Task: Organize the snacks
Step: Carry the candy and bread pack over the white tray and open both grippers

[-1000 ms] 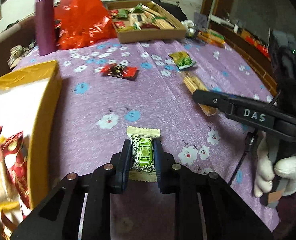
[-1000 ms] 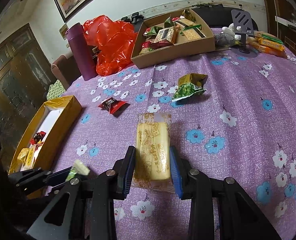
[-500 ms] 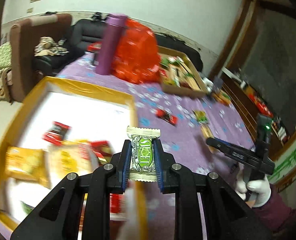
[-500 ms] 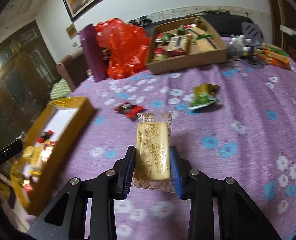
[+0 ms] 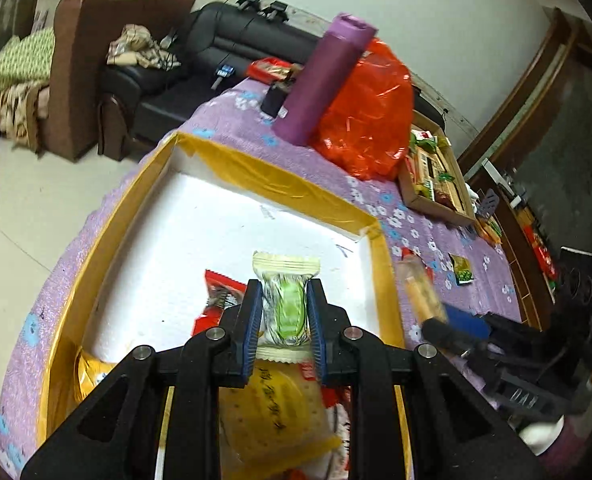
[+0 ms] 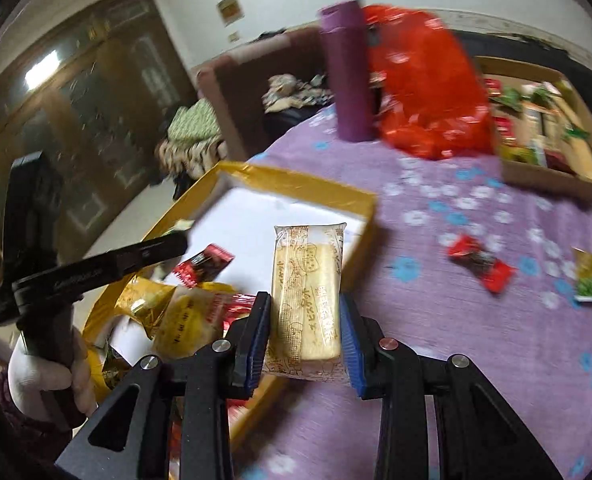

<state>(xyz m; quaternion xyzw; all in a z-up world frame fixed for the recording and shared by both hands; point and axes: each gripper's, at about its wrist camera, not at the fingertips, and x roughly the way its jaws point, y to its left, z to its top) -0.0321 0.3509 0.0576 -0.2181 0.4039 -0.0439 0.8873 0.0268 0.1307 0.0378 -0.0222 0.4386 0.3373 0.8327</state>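
My left gripper (image 5: 285,312) is shut on a green and cream candy packet (image 5: 287,300) and holds it above the yellow-rimmed white box (image 5: 264,184). The box holds a red packet (image 5: 220,292) and a yellow packet (image 5: 276,412). My right gripper (image 6: 306,336) is shut on a long yellow biscuit pack (image 6: 306,288), held over the box's near right edge (image 6: 360,236). The right gripper with its pack also shows in the left wrist view (image 5: 436,320). The left gripper also shows in the right wrist view (image 6: 176,240).
A red snack (image 6: 480,262) and a green and yellow snack (image 6: 590,280) lie on the purple flowered tablecloth (image 6: 456,320). A cardboard tray of snacks (image 6: 544,128), a red plastic bag (image 6: 424,92) and a purple flask (image 6: 348,68) stand at the back.
Both grippers have swung left from the middle of the table to the yellow box, each still holding its snack. The left one has come over the box's inside.
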